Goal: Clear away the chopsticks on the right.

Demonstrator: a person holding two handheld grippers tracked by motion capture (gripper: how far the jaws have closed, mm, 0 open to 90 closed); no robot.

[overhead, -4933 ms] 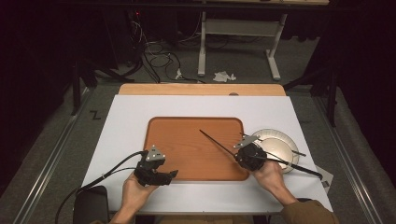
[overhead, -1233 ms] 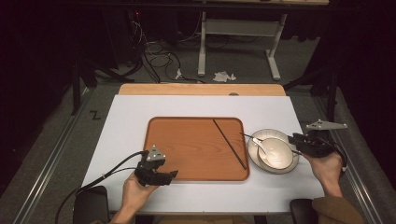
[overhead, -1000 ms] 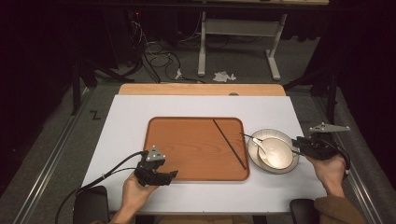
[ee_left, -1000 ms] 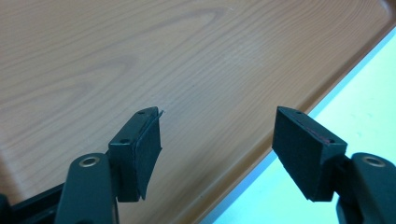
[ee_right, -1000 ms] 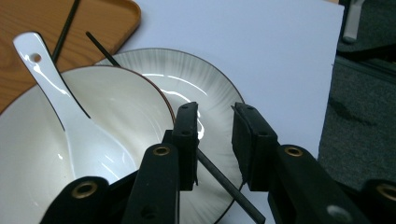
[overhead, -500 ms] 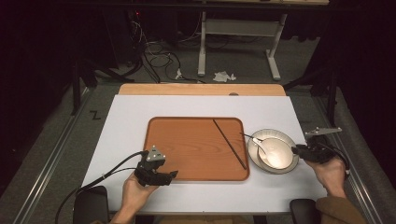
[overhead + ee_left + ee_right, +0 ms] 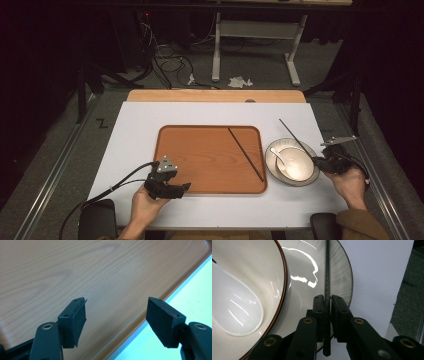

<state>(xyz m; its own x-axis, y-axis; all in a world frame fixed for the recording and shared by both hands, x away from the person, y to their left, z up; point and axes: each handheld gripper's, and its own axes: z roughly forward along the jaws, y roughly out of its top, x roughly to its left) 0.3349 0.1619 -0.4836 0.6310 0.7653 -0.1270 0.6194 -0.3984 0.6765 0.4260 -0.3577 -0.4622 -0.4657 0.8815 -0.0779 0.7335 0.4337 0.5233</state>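
A dark chopstick [image 7: 295,137] lies slanted over the right side of the plate [image 7: 270,161], its far end out over the table. My right gripper [image 7: 320,162] is shut on its near end. The jaws have just been closing, and the chopstick [image 7: 327,270] now sits pinched between the pads of the right gripper [image 7: 327,298]. A second chopstick [image 7: 246,154] lies diagonally on the wooden tray [image 7: 210,155]. My left gripper [image 7: 180,189] rests open at the tray's near left edge, and in the left gripper view nothing is between the fingers of the left gripper [image 7: 116,307].
A cream bowl [image 7: 292,162] with a brown rim stands on the plate and holds a white spoon [image 7: 279,156]. In the right gripper view the bowl [image 7: 244,270] sits just left of the jaws. The white table [image 7: 150,125] ends close behind my right hand.
My right gripper has sunk a little toward the plate's right rim and closed on the chopstick there. The left gripper has stayed still. Much earlier, the right gripper was at the tray.
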